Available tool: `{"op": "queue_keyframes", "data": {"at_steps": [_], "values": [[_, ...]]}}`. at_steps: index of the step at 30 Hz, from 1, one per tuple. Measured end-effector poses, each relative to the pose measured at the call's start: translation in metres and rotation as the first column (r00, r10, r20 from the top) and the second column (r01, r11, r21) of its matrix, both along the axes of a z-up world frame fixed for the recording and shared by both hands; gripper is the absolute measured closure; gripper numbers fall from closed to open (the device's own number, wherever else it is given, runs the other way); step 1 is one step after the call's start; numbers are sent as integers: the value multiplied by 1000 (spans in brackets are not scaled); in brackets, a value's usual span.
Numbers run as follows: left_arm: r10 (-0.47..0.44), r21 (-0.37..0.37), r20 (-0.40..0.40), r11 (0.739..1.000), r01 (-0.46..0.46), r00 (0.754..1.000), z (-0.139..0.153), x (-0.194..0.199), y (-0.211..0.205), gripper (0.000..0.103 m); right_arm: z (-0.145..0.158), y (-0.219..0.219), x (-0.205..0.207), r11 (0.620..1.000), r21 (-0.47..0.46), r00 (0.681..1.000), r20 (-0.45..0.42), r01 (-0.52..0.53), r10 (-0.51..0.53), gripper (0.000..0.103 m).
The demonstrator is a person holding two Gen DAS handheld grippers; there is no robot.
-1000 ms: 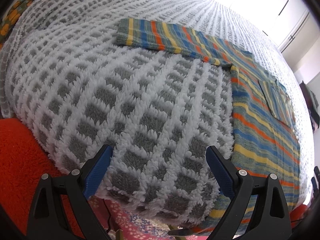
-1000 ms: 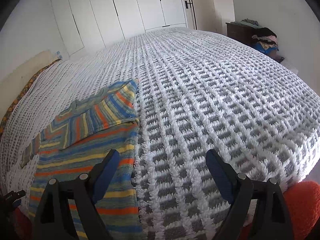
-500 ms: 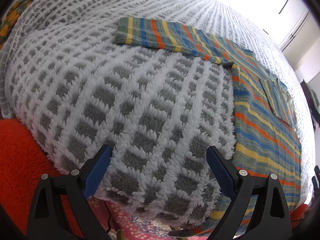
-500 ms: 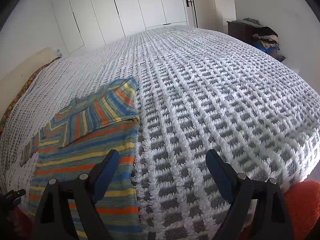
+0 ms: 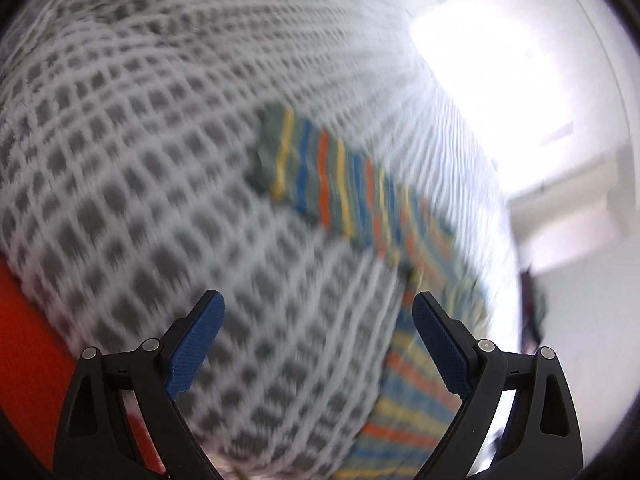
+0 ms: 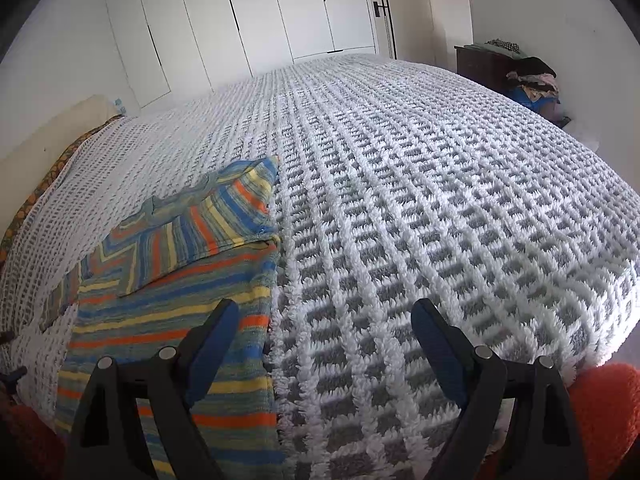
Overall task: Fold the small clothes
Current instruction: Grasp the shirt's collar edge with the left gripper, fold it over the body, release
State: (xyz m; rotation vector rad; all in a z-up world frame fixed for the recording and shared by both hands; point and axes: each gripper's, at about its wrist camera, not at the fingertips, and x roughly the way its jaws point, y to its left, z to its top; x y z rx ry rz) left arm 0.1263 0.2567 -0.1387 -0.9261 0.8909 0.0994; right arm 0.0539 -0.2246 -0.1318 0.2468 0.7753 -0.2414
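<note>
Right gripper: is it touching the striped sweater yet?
Cannot tell. In the right wrist view the open right gripper has nothing between its jaws, but one finger overlaps the striped sweater in the picture, so neither contact nor a gap shows plainly.

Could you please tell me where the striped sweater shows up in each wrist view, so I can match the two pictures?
Left wrist view: the striped sweater runs blurred from the centre down to the lower right, its outstretched sleeve toward the centre.
Right wrist view: the striped sweater lies at lower left, one sleeve folded across its body.
Shared landmark: the grey-and-white checked blanket beneath it, also filling the left wrist view.
</note>
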Motion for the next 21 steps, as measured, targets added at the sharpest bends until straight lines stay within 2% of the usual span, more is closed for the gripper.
{"op": "queue_keyframes", "data": {"at_steps": [2, 4, 6, 9, 11, 13, 15, 17, 19, 20, 21], "values": [[57, -20, 31, 998, -56, 998, 2, 8, 26, 9, -2, 0, 1, 1000, 6, 1000, -5, 2, -2, 16], [57, -16, 28, 998, -57, 998, -1, 20, 36, 15, -3, -1, 3, 1000, 13, 1000, -8, 5, -5, 16], [17, -54, 11, 998, -16, 1000, -13, 38, 37, 35, -4, 0, 5, 1000, 13, 1000, -11, 5, -4, 16], [-40, -74, -41, 997, 36, 998, -32, 64, 29, 46, -6, 3, 7, 1000, 3, 1000, -23, -7, 7, 16], [-29, -72, -102, 997, 22, 994, -47, 75, 26, 45, -6, 6, 7, 1000, -5, 1000, -27, -14, 14, 16], [5, -88, -180, 996, -21, 984, -67, 84, 23, 41, -6, 8, 8, 1000, -14, 999, -27, -19, 18, 16], [38, -108, -183, 992, -59, 982, -77, 88, 23, 37, -6, 10, 9, 999, -21, 999, -29, -24, 23, 16], [74, -126, -160, 988, -95, 984, -81, 93, 25, 38, -7, 12, 11, 999, -27, 999, -35, -31, 30, 16], [121, -159, -130, 977, -141, 984, -85, 96, 28, 49, -9, 14, 13, 999, -28, 998, -48, -39, 38, 16], [137, -171, -130, 972, -158, 982, -88, 97, 30, 65, -11, 15, 14, 999, -25, 998, -53, -42, 41, 16], [144, -179, -135, 970, -167, 980, -91, 98, 32, 88, -12, 16, 14, 999, -23, 997, -57, -46, 44, 16]]}}
